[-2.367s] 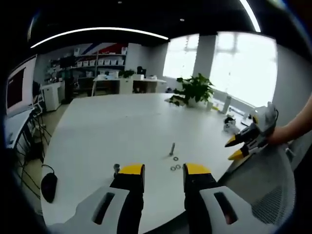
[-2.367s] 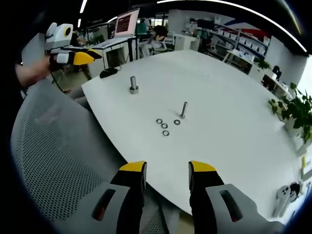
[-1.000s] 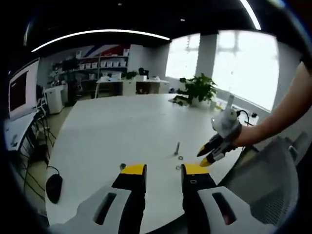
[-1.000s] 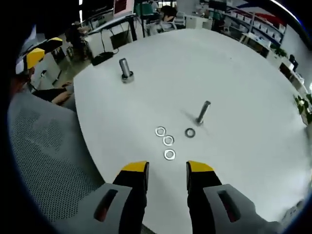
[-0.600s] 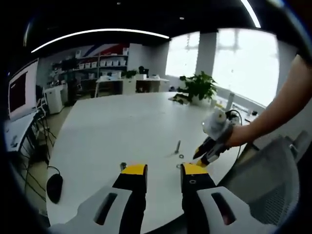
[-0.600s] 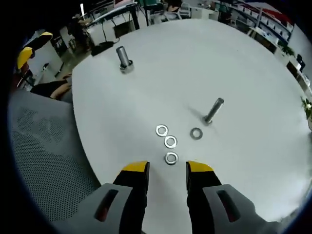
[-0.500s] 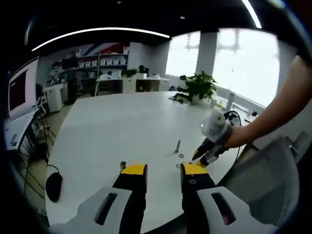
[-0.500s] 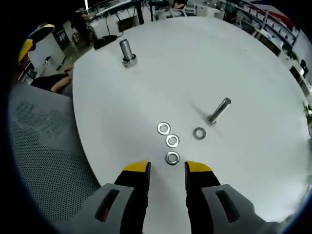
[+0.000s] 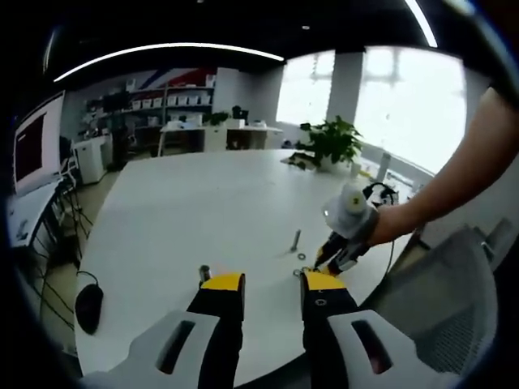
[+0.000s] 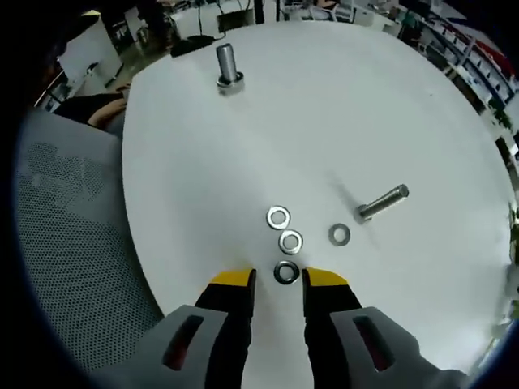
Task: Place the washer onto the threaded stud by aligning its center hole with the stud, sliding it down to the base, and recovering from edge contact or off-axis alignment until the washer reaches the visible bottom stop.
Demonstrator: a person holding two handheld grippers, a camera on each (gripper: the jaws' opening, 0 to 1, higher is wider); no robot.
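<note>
Several steel washers lie close together on the white table [image 10: 340, 97]; the nearest washer [image 10: 285, 272] sits between the yellow tips of my right gripper [image 10: 279, 281], which is open just above it. Two more washers [image 10: 290, 241] trail away from it, and another [image 10: 340, 235] lies by the foot of the threaded stud [image 10: 381, 203], which stands on the table beyond. In the left gripper view the stud [image 9: 295, 240] stands mid-table, and the right gripper [image 9: 326, 262] reaches down beside it from a person's hand. My left gripper [image 9: 272, 284] hangs open over the near edge, holding nothing.
A second, thicker stud [image 10: 227, 65] stands near the table's far left edge. A grey mesh chair back [image 10: 73, 243] lies below the table edge. A black mouse [image 9: 87, 298], a potted plant [image 9: 328, 146] and desks with shelves are around.
The right gripper has come down and forward over the washers, so the nearest one now lies between its tips. The left gripper has stayed put.
</note>
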